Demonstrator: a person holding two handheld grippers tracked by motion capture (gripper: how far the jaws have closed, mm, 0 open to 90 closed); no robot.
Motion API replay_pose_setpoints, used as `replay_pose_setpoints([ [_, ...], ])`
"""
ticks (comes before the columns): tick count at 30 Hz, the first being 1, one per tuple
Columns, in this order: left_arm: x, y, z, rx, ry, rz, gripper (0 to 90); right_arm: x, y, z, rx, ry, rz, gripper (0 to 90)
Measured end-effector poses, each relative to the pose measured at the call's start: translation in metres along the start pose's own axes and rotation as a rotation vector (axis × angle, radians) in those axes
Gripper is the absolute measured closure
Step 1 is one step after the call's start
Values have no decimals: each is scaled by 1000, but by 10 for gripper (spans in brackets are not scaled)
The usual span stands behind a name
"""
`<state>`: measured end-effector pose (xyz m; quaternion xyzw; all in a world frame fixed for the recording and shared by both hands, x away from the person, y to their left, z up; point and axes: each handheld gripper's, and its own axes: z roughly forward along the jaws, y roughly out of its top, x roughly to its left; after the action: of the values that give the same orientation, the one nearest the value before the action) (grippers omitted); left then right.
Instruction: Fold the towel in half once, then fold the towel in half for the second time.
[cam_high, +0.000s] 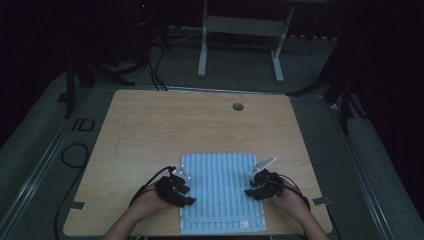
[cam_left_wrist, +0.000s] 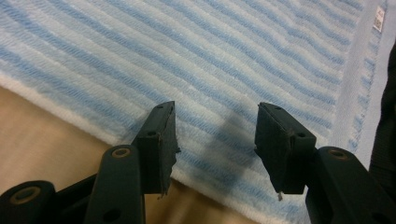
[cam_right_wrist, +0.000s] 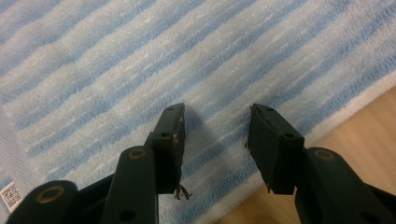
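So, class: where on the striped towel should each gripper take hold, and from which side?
Grip the towel at its two long side edges, the left gripper from the left, the right gripper from the right. It lies flat on the table, so only the edges offer a lip for open jaws.

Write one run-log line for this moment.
left gripper: open, at towel's left edge | right gripper: open, at right edge | blue-striped towel: flat on wooden table

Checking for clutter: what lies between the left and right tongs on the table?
Only the striped towel, flat, spans the stretch between the left tongs and the right tongs, seen in the high view.
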<state>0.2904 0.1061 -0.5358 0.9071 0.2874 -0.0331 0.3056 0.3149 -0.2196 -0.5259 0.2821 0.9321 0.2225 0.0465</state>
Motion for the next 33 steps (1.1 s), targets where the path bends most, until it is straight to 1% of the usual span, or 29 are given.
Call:
replay_pose_setpoints([
  [3, 6, 6, 2, 2, 13, 10, 481, -9, 4, 1, 6, -2, 9, 545],
  [4, 6, 6, 2, 2, 13, 10, 481, -9, 4, 1, 6, -2, 9, 545],
  [5, 10, 9, 3, -3, 23, 6, 481, -11, 5, 2, 9, -5, 12, 538],
  [7, 13, 12, 4, -6, 26, -2, 481, -17, 9, 2, 19, 2, 21, 525],
  [11, 19, 16, 5, -2, 30, -15, 480, -20, 11, 3, 16, 4, 36, 509],
  [13, 19, 18, 4, 1, 34, -20, 469, -20, 11, 1, 11, 4, 31, 505],
  [14, 17, 18, 3, 0, 46, -31, 459, -19, 12, -1, 7, 2, 30, 499],
  [15, 13, 18, 1, -3, 55, -21, 457, -18, 12, -4, -3, -6, 32, 498],
  [16, 9, 19, -2, -2, 56, -2, 444, -17, 12, -8, -14, -9, 28, 498],
  [17, 5, 20, -4, -2, 65, 13, 430, -17, 12, -11, -23, -9, 27, 495],
  [18, 3, 21, -7, -3, 68, 21, 429, -17, 11, -15, -32, -13, 27, 492],
  [20, 2, 23, -11, -16, 65, 24, 412, -20, 10, -21, -44, -14, 26, 492],
  [21, 4, 25, -14, -20, 73, 18, 411, -23, 9, -25, -50, -23, 31, 492],
  [22, 4, 25, -14, -20, 73, 18, 404, -23, 9, -25, -50, -23, 31, 492],
  [23, 9, 28, -18, -31, 85, 9, 404, -27, 9, -28, -57, -30, 43, 492],
  [25, 16, 31, -22, -36, 102, 1, 403, -38, 8, -34, -65, -37, 71, 492],
  [27, 26, 37, -26, -27, 129, -10, 403, -46, 10, -37, -62, -48, 73, 492],
  [28, 32, 41, -28, -33, 148, -20, 402, -51, 12, -38, -60, -60, 74, 492],
  [30, 41, 47, -32, -43, 160, -36, 400, -61, 18, -41, -67, -75, 85, 492],
  [31, 48, 52, -34, -56, 175, -45, 400, -66, 21, -43, -73, -81, 91, 495],
  [32, 53, 55, -34, -58, 182, -52, 400, -72, 25, -44, -82, -90, 91, 496],
  [33, 57, 58, -35, -60, 190, -56, 400, -78, 29, -45, -86, -88, 96, 497],
])
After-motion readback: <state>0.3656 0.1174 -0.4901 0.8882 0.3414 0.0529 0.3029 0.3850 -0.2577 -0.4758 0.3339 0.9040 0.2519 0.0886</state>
